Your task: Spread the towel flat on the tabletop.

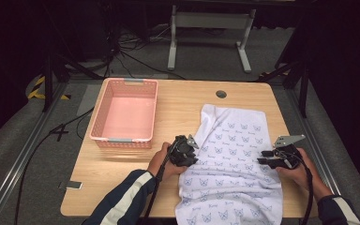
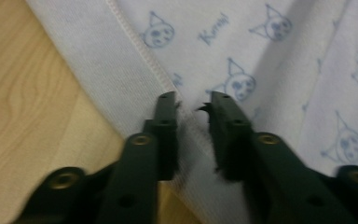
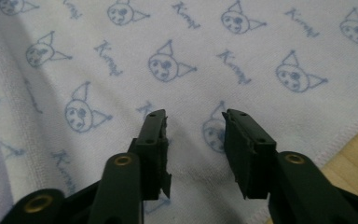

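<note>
From the high view, a white towel (image 1: 232,164) printed with small blue cat faces lies spread over the right half of the wooden counter (image 1: 122,178), its near end hanging over the front edge, while the left tool (image 1: 183,151) sits at the towel's left hem and the right tool (image 1: 275,157) at its right side; the step in hand looks like taking both side edges to fold or lift the cloth, so both grips should land level with each other and bite the hem rather than the counter. A pink slatted basket (image 1: 124,115) stands well apart at the far left of the counter, and nothing lies in it. In the left gripper view, the left tool (image 2: 193,105) has its jaws a narrow gap apart, straddling the stitched hem of the towel (image 2: 270,65) with cloth between them but not visibly pinched; it would do well to slide the lower jaw under the hem before closing. In the right gripper view, the right tool (image 3: 193,122) holds its jaws apart above flat towel (image 3: 168,56), inboard of the edge, so I judge it should shift toward the hem at the lower right before closing.
</note>
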Tool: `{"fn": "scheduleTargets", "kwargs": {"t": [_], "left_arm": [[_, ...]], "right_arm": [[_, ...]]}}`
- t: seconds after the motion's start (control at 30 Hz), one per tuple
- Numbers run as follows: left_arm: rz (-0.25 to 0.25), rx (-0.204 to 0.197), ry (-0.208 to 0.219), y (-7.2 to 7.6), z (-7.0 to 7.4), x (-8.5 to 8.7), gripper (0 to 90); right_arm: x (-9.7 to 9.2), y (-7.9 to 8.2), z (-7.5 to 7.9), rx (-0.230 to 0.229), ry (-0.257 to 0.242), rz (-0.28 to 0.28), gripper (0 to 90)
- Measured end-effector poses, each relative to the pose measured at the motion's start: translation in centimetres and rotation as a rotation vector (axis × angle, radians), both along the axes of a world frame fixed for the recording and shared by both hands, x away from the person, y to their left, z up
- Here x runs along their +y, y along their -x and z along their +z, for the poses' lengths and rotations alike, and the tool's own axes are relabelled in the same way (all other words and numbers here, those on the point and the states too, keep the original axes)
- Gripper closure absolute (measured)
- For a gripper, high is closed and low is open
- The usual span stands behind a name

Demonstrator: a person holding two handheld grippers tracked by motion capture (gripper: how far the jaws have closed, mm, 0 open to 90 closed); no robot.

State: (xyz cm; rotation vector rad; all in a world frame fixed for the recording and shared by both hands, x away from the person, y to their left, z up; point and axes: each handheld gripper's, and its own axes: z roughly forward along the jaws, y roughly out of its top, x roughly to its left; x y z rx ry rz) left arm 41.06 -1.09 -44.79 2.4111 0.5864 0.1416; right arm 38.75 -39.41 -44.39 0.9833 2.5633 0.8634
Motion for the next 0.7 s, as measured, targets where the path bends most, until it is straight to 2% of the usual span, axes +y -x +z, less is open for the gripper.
{"fn": "scheduleTargets", "kwargs": {"t": [0.03,0.07,0.1,0.13,0.2,0.23,0.3,0.33,0.37,0.43,0.5,0.53,0.57,0.6,0.63,0.7], "left_arm": [[0.028,-0.015,0.015,-0.5,0.1,-0.3,60.4],[0.039,-0.019,0.032,-1.2,0.3,-0.6,56.5],[0.07,-0.01,0.066,-1.8,0.5,-0.9,53.7],[0.089,-0.024,0.078,-2.7,0.8,-1.4,49.9],[0.128,-0.084,0.086,-4.4,1.3,-2.4,45.0],[0.164,-0.074,0.114,-6.2,1.7,-3.1,40.9],[0.205,-0.097,0.1,-8.0,1.7,-4.0,39.8],[0.205,-0.097,0.1,-8.0,1.7,-4.0,39.5],[0.233,-0.097,0.118,-9.0,1.7,-4.3,39.5],[0.27,-0.087,0.123,-11.0,1.4,-4.9,39.4],[0.271,-0.073,0.116,-11.5,1.3,-5.1,39.1],[0.285,-0.074,0.098,-12.1,1.0,-5.5,38.6],[0.29,-0.064,0.111,-12.8,0.8,-6.0,36.3],[0.303,-0.053,0.129,-13.0,0.7,-6.2,36.2],[0.296,-0.049,0.142,-13.1,0.7,-6.6,35.0],[0.285,-0.042,0.159,-13.1,0.7,-7.0,33.7]], "right_arm": [[-0.1,-0.3,0.2,-0.007,-0.005,-0.014,55.2],[-0.3,-0.8,0.4,-0.019,-0.011,-0.04,55.0],[-0.5,-1.4,0.7,-0.025,-0.027,-0.065,54.2],[-0.7,-2.1,1.0,-0.045,-0.044,-0.092,53.4],[-1.2,-3.8,1.6,-0.089,-0.054,-0.156,53.3],[-1.5,-5.5,1.9,-0.107,-0.056,-0.197,50.9],[-1.9,-7.4,2.0,-0.117,-0.042,-0.251,50.8],[-1.9,-7.4,2.0,-0.117,-0.042,-0.251,50.8],[-2.1,-8.4,1.9,-0.119,-0.055,-0.272,50.9],[-2.6,-10.8,1.6,-0.126,-0.064,-0.345,50.0],[-2.6,-11.3,1.5,-0.123,-0.062,-0.349,49.8],[-2.7,-11.8,1.4,-0.13,-0.056,-0.366,49.6],[-2.8,-13.0,0.9,-0.116,-0.05,-0.407,47.4],[-2.7,-13.4,0.7,-0.107,-0.052,-0.42,47.8],[-2.6,-13.7,0.6,-0.113,-0.039,-0.435,48.0],[-2.5,-14.0,0.6,-0.11,-0.049,-0.437,47.2]]}}
